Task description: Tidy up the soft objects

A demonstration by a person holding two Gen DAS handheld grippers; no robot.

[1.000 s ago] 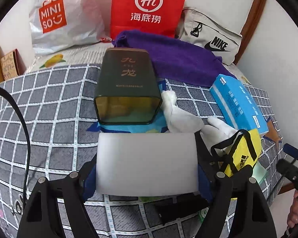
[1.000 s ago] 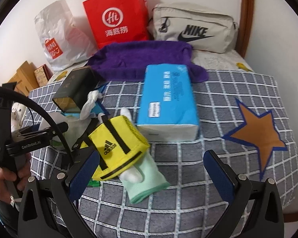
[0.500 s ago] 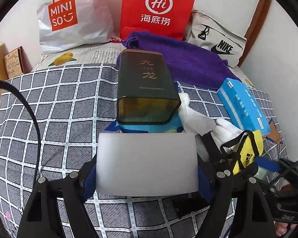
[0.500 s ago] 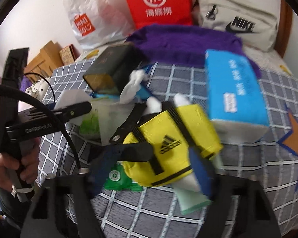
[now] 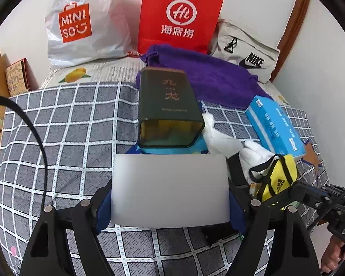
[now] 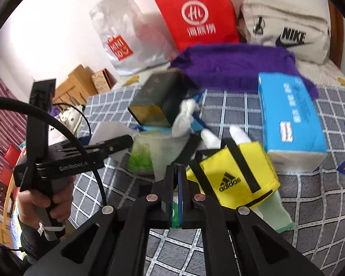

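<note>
While the left gripper (image 5: 170,191) clamps a white pad (image 5: 170,189) before the dark tin (image 5: 169,108) in its own view, the right view shows the right gripper (image 6: 177,184), jaws just closed with nothing visibly between them, touching the yellow pouch (image 6: 233,176) on the checked blanket (image 6: 310,207).

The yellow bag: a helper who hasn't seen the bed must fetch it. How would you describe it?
On the grey checked bedspread, look just in front of the blue tissue pack. The yellow bag lies there, the only yellow thing, with black straps and an adidas logo.
</note>
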